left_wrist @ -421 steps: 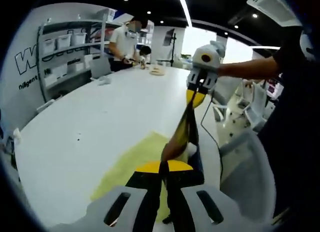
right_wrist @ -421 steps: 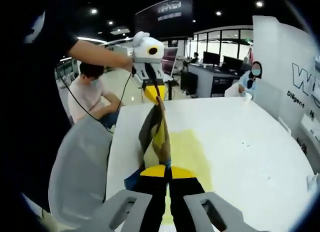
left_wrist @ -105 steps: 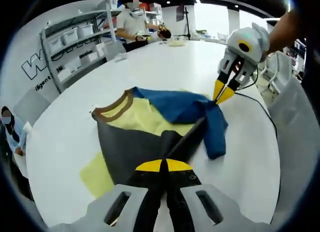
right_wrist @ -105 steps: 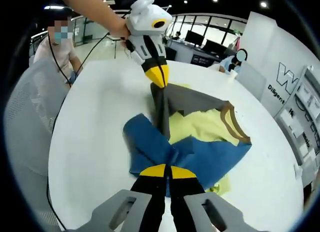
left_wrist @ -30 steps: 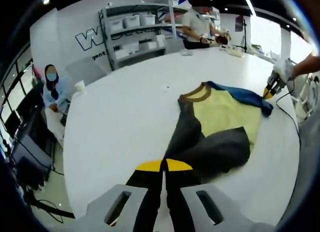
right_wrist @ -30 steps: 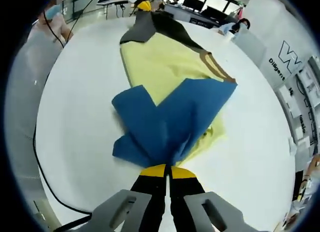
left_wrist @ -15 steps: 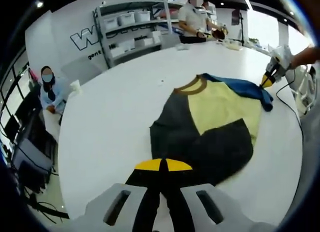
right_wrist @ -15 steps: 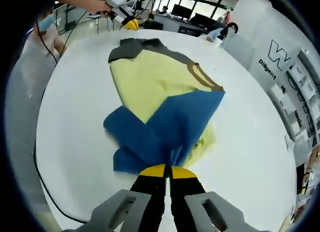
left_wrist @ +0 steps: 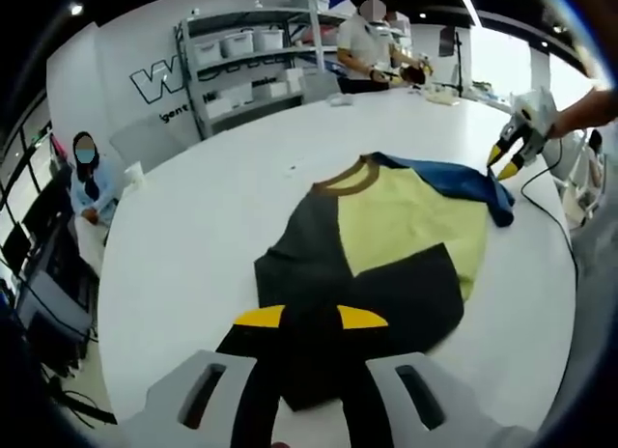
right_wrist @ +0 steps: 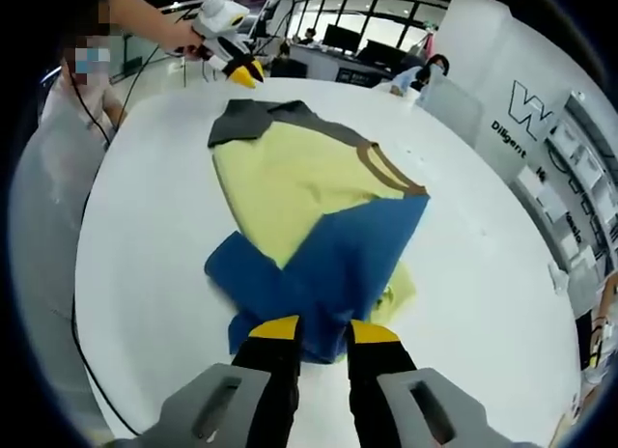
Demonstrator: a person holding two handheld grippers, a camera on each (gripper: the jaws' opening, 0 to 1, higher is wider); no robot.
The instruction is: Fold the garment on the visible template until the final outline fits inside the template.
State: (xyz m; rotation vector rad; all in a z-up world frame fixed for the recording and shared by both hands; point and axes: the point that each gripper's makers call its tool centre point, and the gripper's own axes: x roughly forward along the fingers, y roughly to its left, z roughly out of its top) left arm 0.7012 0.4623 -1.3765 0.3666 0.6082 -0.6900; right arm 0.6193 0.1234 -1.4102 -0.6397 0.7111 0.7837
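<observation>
Both grippers have let go since half a second ago: the left gripper [left_wrist: 309, 318] and right gripper [right_wrist: 314, 329] now stand parted. The garment [right_wrist: 309, 216] lies spread mid-frame on the white worktop [right_wrist: 145, 245].

wall [right_wrist: 541, 129]: large "W", "Diligent" beneath | wall [left_wrist: 116, 71]: "W", cut off

A large white surface [left_wrist: 212, 207] with a rounded edge carries a garment [left_wrist: 386, 245] spread flat across it. The garment's front is yellow, with one dark grey sleeve and one blue sleeve [right_wrist: 319, 274].
</observation>
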